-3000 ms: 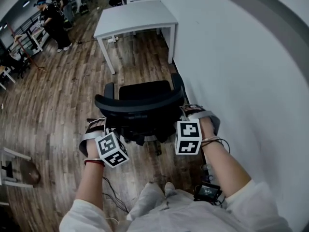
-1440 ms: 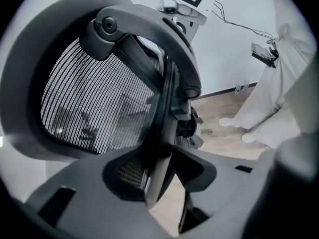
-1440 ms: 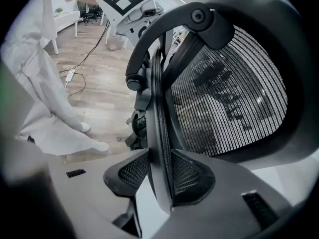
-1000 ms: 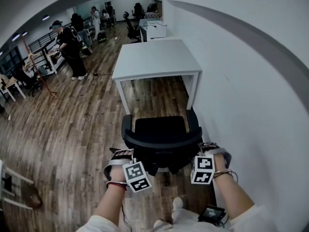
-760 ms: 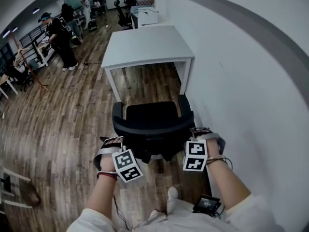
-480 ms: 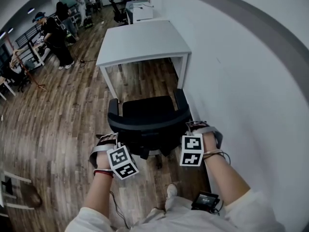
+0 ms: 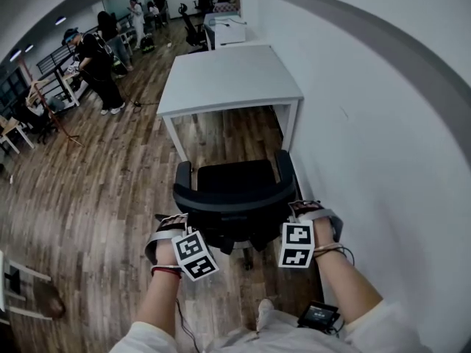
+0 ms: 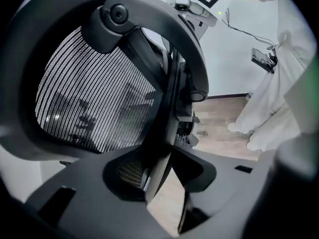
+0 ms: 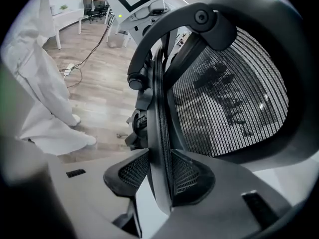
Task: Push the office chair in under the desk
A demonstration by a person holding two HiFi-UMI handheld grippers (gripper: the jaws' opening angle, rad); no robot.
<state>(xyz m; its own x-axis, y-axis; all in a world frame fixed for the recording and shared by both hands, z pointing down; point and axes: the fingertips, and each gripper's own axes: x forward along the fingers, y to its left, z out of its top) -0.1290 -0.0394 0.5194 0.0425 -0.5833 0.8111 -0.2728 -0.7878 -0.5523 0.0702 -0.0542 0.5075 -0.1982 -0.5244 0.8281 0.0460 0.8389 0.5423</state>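
A black mesh-back office chair [image 7: 235, 186] stands on the wooden floor, its seat facing a white desk [image 7: 232, 76], with a strip of floor between them. My left gripper [image 7: 175, 223] is shut on the left edge of the backrest, my right gripper [image 7: 302, 210] on the right edge. In the left gripper view the backrest frame [image 8: 164, 108] runs down between the jaws of the left gripper [image 8: 158, 171]. In the right gripper view the right gripper [image 9: 160, 176] has its ribbed pads [image 9: 187, 173] pressed on both sides of the backrest rim [image 9: 159, 133].
A white wall [image 7: 383, 123] runs close along the chair's and desk's right side. Behind the desk stand a white cabinet [image 7: 228, 29] and another chair [image 7: 193, 31]. People [image 7: 92, 68] stand at the far left. A small table's legs [image 7: 15, 285] show at lower left.
Both grippers and the chair have moved forward together, and the desk lies nearer than three seconds ago. Both grips on the backrest are unchanged.
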